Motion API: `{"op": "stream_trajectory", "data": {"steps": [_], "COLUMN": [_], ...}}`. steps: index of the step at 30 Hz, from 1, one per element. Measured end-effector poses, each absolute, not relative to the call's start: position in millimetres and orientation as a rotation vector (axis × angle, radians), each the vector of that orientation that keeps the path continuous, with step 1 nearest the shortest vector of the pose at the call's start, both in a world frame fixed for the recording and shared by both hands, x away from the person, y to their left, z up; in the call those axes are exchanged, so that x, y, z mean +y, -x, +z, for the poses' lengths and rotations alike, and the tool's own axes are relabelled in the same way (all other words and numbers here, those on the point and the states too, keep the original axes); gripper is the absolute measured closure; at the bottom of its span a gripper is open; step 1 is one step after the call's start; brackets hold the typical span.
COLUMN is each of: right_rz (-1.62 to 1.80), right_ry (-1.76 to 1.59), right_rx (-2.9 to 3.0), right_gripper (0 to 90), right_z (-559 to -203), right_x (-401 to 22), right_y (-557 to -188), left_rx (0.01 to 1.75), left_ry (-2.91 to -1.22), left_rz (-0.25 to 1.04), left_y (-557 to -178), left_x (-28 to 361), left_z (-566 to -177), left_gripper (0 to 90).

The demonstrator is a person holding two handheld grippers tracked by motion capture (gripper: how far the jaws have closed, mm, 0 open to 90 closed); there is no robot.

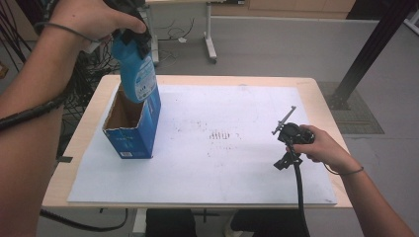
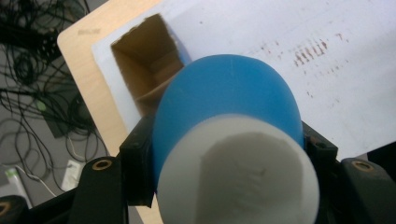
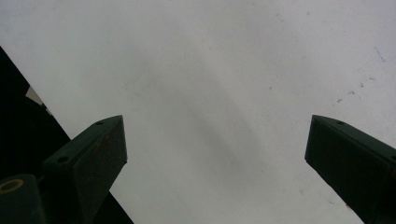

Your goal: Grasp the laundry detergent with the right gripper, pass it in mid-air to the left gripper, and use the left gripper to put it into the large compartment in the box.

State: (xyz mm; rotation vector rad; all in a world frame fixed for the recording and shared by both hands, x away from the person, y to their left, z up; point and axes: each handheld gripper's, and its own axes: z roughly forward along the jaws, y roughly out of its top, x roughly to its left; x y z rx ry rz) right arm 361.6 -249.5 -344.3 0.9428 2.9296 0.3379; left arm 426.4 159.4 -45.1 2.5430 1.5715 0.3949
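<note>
A blue bottle [image 1: 137, 69] with a white cap [image 2: 238, 172] hangs upright over the open top of a blue carton box [image 1: 132, 133]. My left gripper [image 1: 131, 35] is shut on the bottle's upper part, just under the cap. In the left gripper view the bottle [image 2: 224, 93] sits between the jaws of the left gripper [image 2: 227, 142], and the box's brown inside [image 2: 144, 70] lies below it. The bottle's base is level with the box's rim. My right gripper [image 1: 282, 143] rests at the right of the table, open. In its own view the right gripper [image 3: 215, 154] has nothing between its jaws.
A white sheet [image 1: 222, 163] covers most of the wooden table [image 1: 316, 94], with faint dark marks in its middle. Tangled cables [image 2: 32, 93] lie on the floor left of the table. A second table's legs [image 1: 210, 44] stand behind.
</note>
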Motion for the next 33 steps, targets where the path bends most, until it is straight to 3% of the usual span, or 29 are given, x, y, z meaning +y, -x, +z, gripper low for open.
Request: {"op": "stream_trajectory", "data": {"steps": [15, 33], "right_rz": [0.362, 0.358], "right_ry": [-0.93, -0.938], "right_rx": [2.923, 2.925], "right_gripper": [5.4, 5.4], "right_z": [-345, -347], "right_x": [-248, -249], "right_y": [-362, -363], "left_rx": [1.837, 1.903], "left_ry": [-2.359, -2.311], "left_rz": [0.377, 0.329], "left_y": [-448, -454], "left_x": [203, 219], "left_z": [-53, -83], "left_gripper": [37.9, 37.9]}}
